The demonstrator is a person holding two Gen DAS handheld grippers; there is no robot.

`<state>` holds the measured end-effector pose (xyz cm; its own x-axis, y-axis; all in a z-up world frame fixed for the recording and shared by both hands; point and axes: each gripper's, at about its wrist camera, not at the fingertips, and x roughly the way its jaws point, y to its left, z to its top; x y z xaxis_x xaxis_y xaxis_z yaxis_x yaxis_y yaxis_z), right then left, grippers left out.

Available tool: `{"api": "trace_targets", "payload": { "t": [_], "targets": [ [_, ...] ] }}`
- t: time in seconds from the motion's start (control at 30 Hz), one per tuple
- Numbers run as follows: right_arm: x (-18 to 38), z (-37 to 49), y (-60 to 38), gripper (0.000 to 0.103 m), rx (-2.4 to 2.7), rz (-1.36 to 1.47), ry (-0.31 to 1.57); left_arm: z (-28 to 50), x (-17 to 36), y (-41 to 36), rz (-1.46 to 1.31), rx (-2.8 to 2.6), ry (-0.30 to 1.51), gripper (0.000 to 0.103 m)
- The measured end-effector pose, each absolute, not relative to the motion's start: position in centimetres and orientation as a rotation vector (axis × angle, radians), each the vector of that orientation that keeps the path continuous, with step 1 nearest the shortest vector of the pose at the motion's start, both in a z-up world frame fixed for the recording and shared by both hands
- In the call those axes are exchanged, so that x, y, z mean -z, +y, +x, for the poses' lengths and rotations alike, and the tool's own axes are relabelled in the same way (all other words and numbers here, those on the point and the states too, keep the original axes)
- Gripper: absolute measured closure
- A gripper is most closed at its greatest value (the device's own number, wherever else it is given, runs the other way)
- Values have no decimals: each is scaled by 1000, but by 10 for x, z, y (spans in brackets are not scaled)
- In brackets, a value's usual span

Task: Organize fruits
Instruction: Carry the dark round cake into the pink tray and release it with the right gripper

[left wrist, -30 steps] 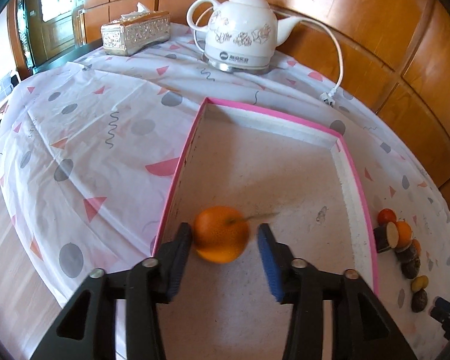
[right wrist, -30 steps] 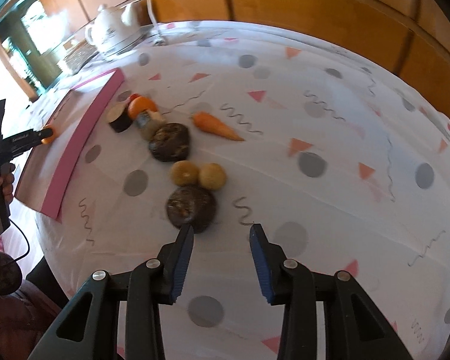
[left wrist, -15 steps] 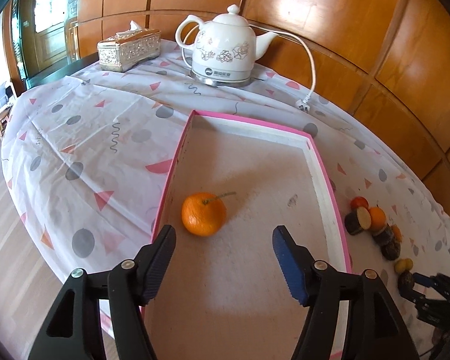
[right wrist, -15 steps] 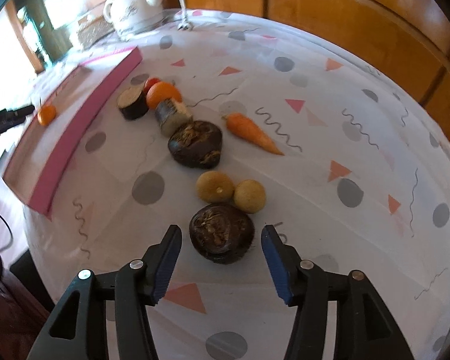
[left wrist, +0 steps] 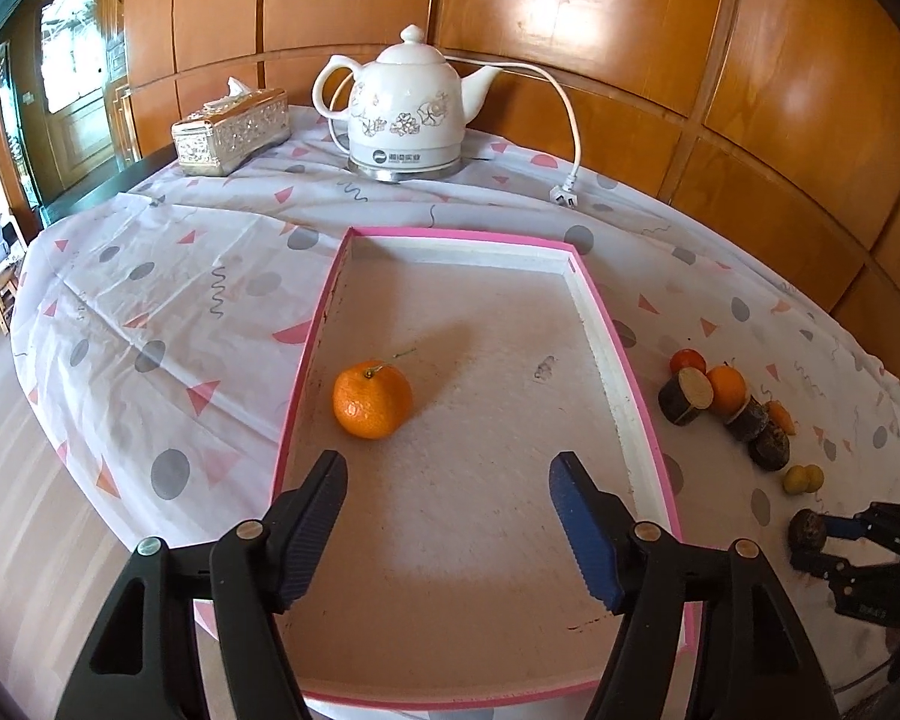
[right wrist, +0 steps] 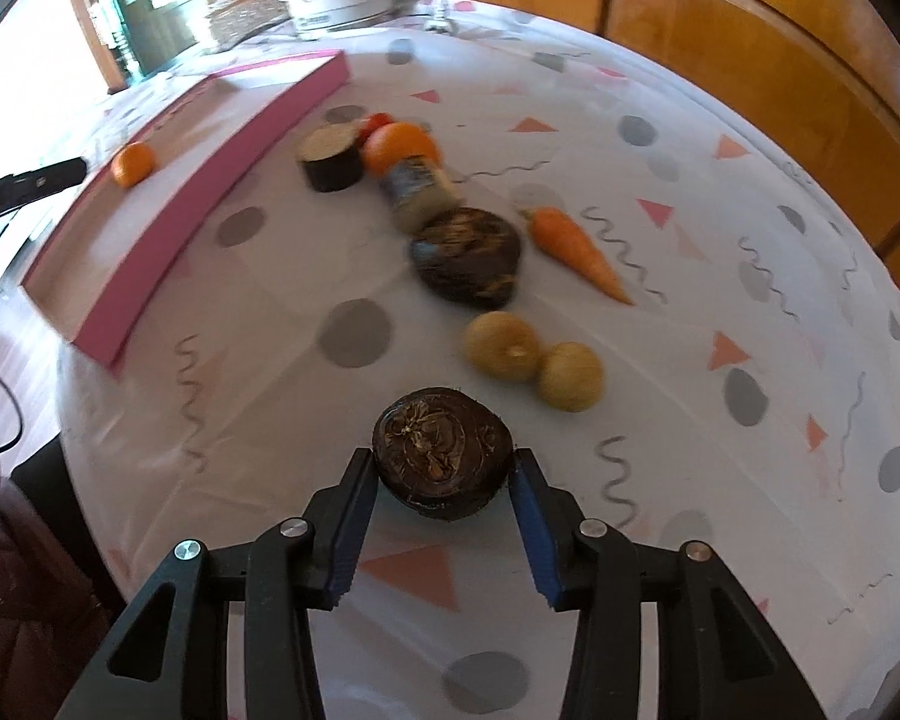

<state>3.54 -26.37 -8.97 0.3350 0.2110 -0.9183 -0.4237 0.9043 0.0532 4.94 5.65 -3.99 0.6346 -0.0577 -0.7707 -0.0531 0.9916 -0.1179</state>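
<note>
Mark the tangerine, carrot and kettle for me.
tangerine (left wrist: 372, 399), left wrist view, middle of its peel
carrot (right wrist: 576, 249), right wrist view, mid-body
kettle (left wrist: 405, 120), left wrist view, flowered belly

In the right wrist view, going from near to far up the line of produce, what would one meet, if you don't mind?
Dark round fruit between the right tongs → two yellow fruits → second dark fruit → orange.
</note>
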Motion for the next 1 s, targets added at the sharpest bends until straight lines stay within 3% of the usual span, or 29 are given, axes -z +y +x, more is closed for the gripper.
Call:
{"api": "trace_targets", "payload": {
  "t": [0.43,1.0],
  "targets": [
    [67,28,-227,58,-486,-162,1106,35,27,68,-145,-11,831,32],
    [47,80,-88,57,-599,-168,1056,19,23,102,-191,-70,781,28]
  ]
}}
